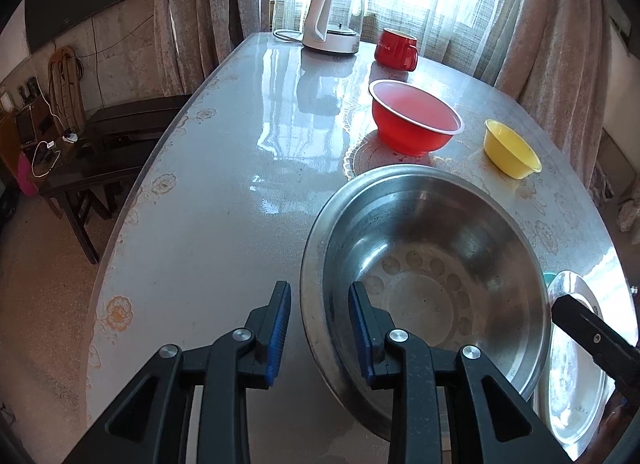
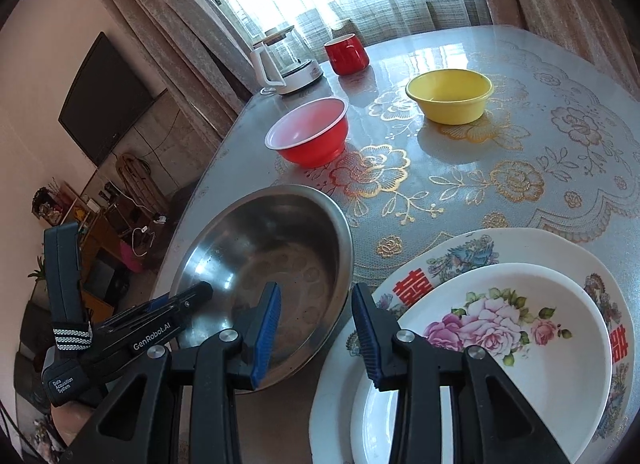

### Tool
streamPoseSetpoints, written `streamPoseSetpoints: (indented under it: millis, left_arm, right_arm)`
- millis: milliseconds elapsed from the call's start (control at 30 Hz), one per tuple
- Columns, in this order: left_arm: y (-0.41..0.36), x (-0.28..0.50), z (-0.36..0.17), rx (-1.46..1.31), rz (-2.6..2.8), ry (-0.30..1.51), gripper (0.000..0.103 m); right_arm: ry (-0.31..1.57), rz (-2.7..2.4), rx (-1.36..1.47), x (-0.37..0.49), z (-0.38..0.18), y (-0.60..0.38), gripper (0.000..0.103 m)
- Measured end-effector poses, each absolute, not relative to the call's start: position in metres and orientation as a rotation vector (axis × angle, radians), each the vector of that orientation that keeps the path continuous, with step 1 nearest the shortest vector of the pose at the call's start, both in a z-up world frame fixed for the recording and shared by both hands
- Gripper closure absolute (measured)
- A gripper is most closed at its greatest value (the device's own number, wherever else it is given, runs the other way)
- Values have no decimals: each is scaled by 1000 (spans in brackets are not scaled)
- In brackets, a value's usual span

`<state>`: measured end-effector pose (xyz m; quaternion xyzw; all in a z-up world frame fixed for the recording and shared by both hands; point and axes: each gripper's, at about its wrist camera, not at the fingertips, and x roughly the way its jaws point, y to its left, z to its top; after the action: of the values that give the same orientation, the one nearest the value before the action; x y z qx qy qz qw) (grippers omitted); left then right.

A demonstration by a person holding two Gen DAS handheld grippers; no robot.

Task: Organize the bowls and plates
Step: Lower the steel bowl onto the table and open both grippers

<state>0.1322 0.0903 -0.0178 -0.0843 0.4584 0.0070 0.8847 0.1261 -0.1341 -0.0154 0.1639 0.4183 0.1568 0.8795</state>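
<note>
Steel bowl [image 1: 424, 260] rim sits between the left tool's [image 1: 320, 314] parted pads, contact unclear; right tool [image 2: 316, 318] gapes empty.

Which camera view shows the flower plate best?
The right wrist view: the flower plate shows its rose pattern there, stacked on the larger plate. The left wrist view shows only glare on a plate rim at the right edge; which plate is unclear.

Silver steel basin [image 2: 260, 264] gleams grey; beside it a red bowl [image 2: 308, 131] with a pale inside, a yellow bowl [image 2: 450, 95], a red mug [image 2: 346, 53]. White plate [image 2: 516, 324] shows pink roses atop a bigger plate [image 2: 448, 260] with red characters. Tabletop [image 2: 460, 191] carries gold flowers.
</note>
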Motion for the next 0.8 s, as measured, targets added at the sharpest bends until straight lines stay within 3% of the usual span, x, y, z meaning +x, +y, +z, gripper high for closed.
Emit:
streamPoseSetpoints:
  millis: [433,800]
  left_arm:
    - [58,128,8,-89,1,892,38]
    - [30,131,20,-3,-3,850,34]
  right_arm:
    - [838,258,386,124,-6,-165,65]
    - [837,180,419,129,-7,-209,65]
